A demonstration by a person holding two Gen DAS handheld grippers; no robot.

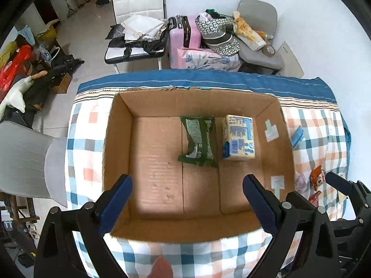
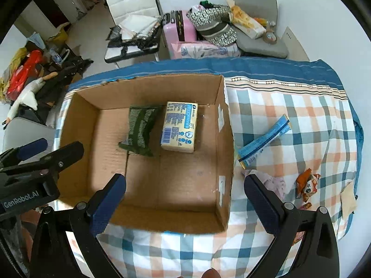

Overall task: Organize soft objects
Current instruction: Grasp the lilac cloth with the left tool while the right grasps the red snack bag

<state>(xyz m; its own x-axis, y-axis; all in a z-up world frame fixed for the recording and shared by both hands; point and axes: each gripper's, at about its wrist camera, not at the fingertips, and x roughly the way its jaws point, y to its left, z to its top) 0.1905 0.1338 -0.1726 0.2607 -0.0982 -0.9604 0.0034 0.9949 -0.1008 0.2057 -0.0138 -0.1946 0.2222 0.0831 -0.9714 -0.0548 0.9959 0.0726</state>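
An open cardboard box [image 1: 120,139] [image 2: 226,139] stands on a checked cloth. Inside lie a dark green soft packet [image 1: 198,142] [image 2: 141,129] and a yellow-and-blue tissue pack [image 1: 238,137] [image 2: 179,126], side by side. My left gripper [image 1: 186,199] is open and empty above the box's near edge. My right gripper [image 2: 185,198] is open and empty over the box's near right corner. Right of the box on the cloth lie a long blue packet [image 2: 264,140] [image 1: 296,135], a pink soft item [image 2: 276,183], and an orange snack bag [image 2: 307,184] [image 1: 317,177].
The checked cloth [image 2: 289,106] has a blue border at the far edge. Beyond it stand a white chair [image 1: 136,7] with bags, a pink suitcase [image 1: 183,34] and a grey chair [image 1: 262,34] with clutter. A grey chair back [image 1: 25,159] is at the left.
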